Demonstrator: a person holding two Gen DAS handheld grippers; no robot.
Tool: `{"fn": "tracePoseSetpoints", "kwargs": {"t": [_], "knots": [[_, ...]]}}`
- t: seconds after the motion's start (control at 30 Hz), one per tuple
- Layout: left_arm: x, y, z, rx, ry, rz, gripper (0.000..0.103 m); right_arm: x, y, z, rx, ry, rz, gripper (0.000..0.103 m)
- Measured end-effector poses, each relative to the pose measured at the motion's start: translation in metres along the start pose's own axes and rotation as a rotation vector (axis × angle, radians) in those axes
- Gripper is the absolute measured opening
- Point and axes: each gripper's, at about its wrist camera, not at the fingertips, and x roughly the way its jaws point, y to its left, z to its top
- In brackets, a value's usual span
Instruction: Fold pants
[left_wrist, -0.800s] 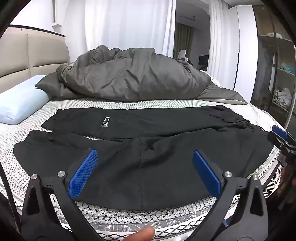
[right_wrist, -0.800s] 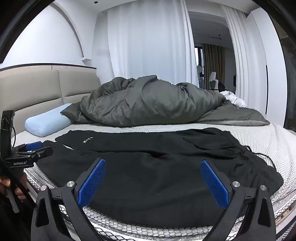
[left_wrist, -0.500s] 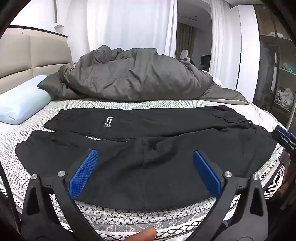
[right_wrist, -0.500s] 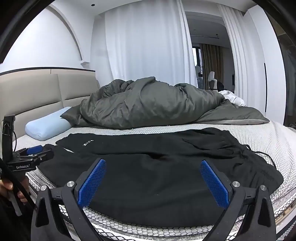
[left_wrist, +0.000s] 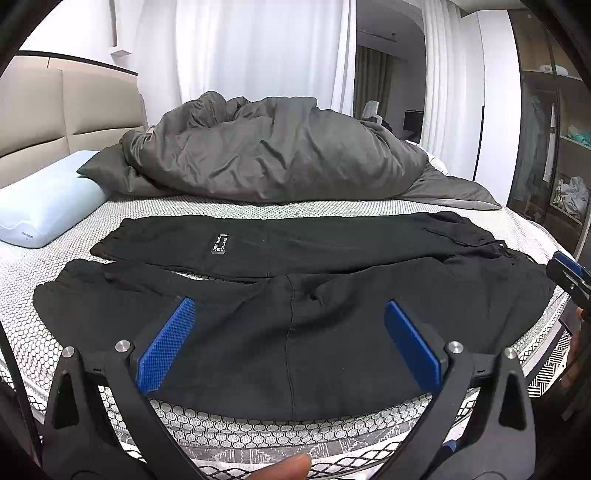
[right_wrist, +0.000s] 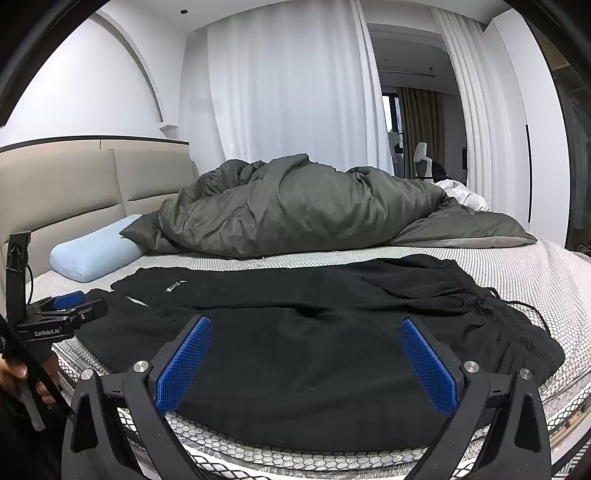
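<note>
The gray duvet (left_wrist: 280, 155) hides the mattress's (left_wrist: 332, 208) far side.

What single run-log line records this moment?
stage: before first fold | black fabric pants: spread flat on mattress | left gripper: open, empty | right gripper: open, empty

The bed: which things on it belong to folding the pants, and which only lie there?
For the job:
black pants
left tongs, open
right tongs, open

Only lying there:
grey duvet
light blue pillow
</note>
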Motion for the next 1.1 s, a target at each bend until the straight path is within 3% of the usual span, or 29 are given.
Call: {"fn": "tracePoseSetpoints", "kwargs": {"t": [1.1], "knots": [[-0.0046,0.0033,0.0040,-0.001,-0.007,0.001,0.102,0.0016,0.0009,-0.0002,-0.001,0.004,0.002,0.103]]}}
